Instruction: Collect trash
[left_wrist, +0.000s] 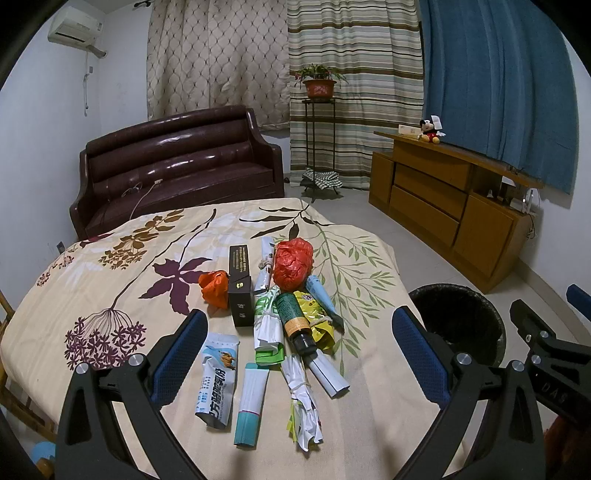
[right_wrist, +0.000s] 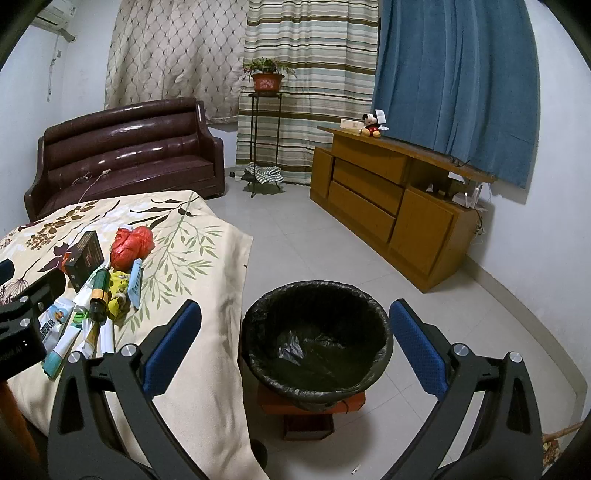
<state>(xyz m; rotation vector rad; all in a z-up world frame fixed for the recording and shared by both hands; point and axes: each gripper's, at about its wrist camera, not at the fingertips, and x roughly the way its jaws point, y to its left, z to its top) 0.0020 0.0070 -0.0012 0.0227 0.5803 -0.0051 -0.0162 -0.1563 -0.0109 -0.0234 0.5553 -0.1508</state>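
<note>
Trash lies in a heap on the floral tablecloth (left_wrist: 110, 266): a red crumpled bag (left_wrist: 293, 264), a small orange bag (left_wrist: 215, 286), a black box (left_wrist: 241, 284), a dark green bottle (left_wrist: 295, 321), a blue-white pouch (left_wrist: 218, 380), a teal-ended tube (left_wrist: 251, 402) and tied paper wrappers (left_wrist: 301, 395). My left gripper (left_wrist: 299, 354) hangs open just above the near end of the heap, holding nothing. A bin lined with a black bag (right_wrist: 317, 339) stands on a small stool beside the table. My right gripper (right_wrist: 295, 343) is open over the bin, empty.
A brown leather sofa (left_wrist: 177, 162) stands behind the table. A wooden cabinet (right_wrist: 399, 206) with a plush toy on top lines the right wall. A potted plant on a metal stand (right_wrist: 266, 110) is by the curtains. Tiled floor (right_wrist: 317, 236) lies between table and cabinet.
</note>
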